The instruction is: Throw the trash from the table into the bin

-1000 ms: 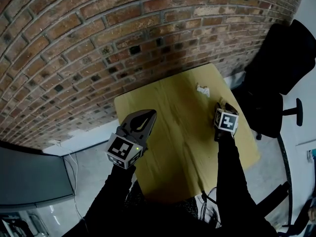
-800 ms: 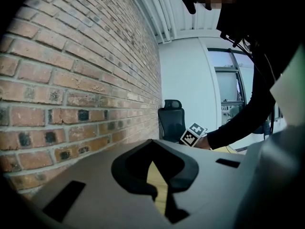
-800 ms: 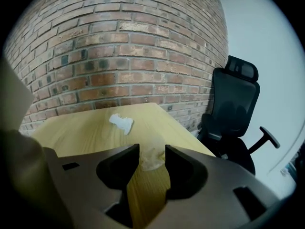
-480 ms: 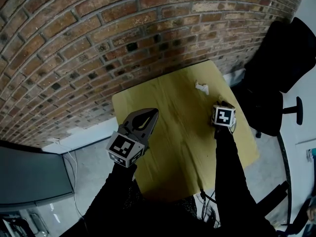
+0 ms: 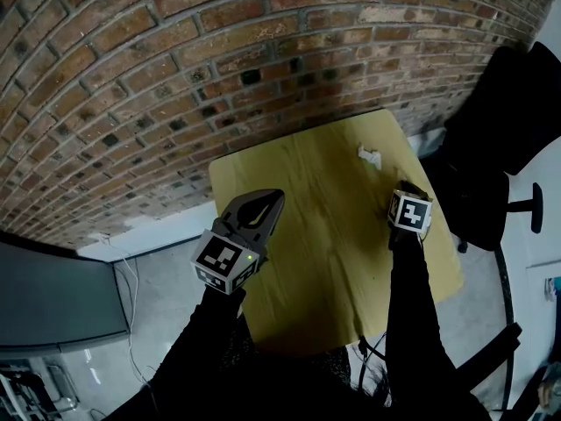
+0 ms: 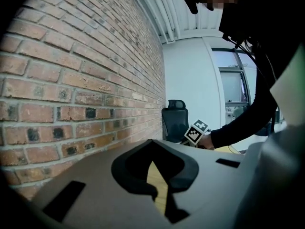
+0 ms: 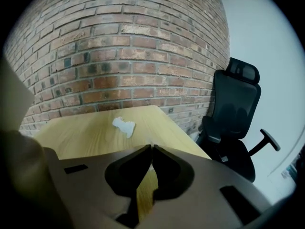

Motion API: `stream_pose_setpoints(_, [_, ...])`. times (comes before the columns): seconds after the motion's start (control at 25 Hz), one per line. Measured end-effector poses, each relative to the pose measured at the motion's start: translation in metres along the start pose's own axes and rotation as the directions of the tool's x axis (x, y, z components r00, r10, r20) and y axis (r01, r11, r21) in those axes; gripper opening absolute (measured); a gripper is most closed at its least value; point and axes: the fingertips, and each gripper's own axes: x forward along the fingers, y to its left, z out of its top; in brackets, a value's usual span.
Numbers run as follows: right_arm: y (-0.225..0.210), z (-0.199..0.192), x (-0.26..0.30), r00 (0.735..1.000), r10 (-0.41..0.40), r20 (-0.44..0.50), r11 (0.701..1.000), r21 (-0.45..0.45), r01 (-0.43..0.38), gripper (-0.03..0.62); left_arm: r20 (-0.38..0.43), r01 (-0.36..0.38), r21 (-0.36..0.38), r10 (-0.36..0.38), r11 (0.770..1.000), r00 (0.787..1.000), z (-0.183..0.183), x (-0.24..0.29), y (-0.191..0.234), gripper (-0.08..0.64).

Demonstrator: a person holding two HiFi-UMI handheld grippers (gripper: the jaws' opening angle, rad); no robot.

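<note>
Head view, table: a yellow wooden table (image 5: 326, 261) stands against a brick wall (image 5: 219, 68), with a black office chair (image 5: 491, 165) just off its right edge.
Head view, trash: a crumpled white paper (image 5: 368, 155) lies on the table near its far right corner, close to the edge by the wall.
Head view, left: the left hand-held gripper (image 5: 268, 202) is over the table's left side and points toward the wall.
Head view, right: the right hand-held gripper (image 5: 407, 191) is over the table's right side, nearer the person than the paper and apart from it. Its marker cube faces up.
Left gripper view, jaws: narrow, with the tips meeting and nothing between them. Only table wood shows through the gap behind the tips.
Left gripper view, beyond: the wall runs along the table's left, the chair stands past its far end, and the other gripper's marker cube and a dark sleeve are over the table.
Right gripper view, jaws: they have just been closing and now stand tip to tip, with no thing to be made out between them.
Right gripper view, trash: the paper lies on the table ahead of the jaw tips and slightly left, clear of them.
</note>
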Motion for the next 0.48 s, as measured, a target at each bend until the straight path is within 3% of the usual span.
stream_pose_setpoints(0.16, [0.017,0.028,-0.026,0.996,0.054,0.077,0.998,0.028,-0.057,0.021,0.002,-0.030,-0.003,0.030,1.000,1.000,0.000,-0.009,0.006,0.000])
stream_pose_setpoints(0.48, [0.072,0.062,-0.032,0.974,0.158,0.163,0.986,-0.075,-0.148,0.020,0.012,-0.113,-0.010,0.114,0.993,0.993,-0.001,-0.041,0.027,0.000])
